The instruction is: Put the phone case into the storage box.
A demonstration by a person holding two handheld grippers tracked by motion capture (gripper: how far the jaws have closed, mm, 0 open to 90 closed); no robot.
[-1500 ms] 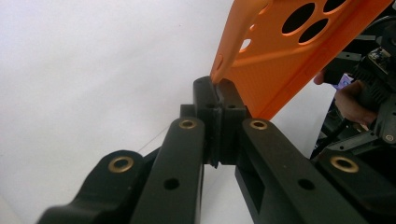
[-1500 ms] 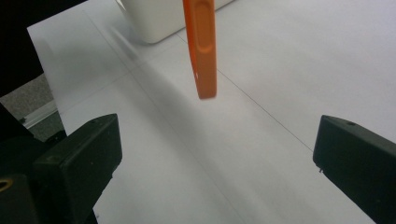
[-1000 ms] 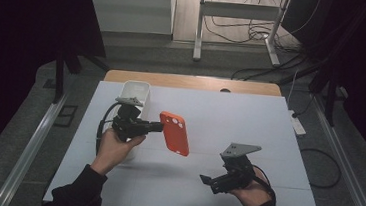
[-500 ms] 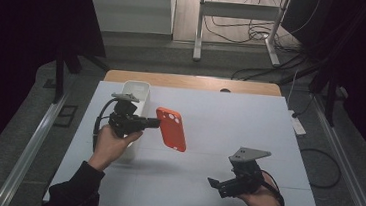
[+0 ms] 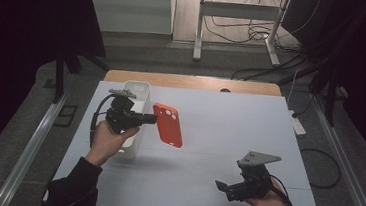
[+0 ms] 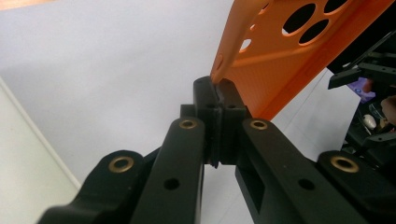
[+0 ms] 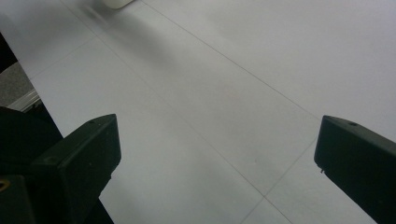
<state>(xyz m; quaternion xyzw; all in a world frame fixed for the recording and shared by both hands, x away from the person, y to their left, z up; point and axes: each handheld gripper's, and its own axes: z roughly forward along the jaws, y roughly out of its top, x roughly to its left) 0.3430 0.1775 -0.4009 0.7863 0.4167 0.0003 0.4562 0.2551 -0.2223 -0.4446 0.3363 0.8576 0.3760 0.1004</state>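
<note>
Left gripper (image 5: 145, 120) held above the left part of the bench (image 5: 229, 122), jaws pinched tight on the rim of an orange phone case (image 5: 168, 125). In the left gripper view, pads pressed together on the case's thin edge (image 6: 219, 70), camera holes visible at the top right, the case slanting up and away from the jaws. Seen from above, case clear of the surface, tilted, its faint shadow cast on the white top beneath, roughly midway between the near and far edges and left of centre.

Just behind the left hand (image 5: 109, 139), a white rectangular bin (image 5: 137, 90) standing on the bench near the left edge, long side running from far to near; hand and gripper partly covering its near end. Black cable looping from the gripper beside the bin. Nothing between case and bin but the gripper itself.

Right gripper (image 5: 223, 188) low over the near right corner, held in the right hand (image 5: 267, 203), grey three-cornered plate on top, well apart from the case. In the right gripper view, jaws spread wide (image 7: 215, 154), bare white surface between them, a corner of the bin (image 7: 116, 3) at the top edge.

Beyond the far edge, a strip of wooden tabletop (image 5: 188, 81), then floor with cables and a metal frame's legs (image 5: 238, 25).
</note>
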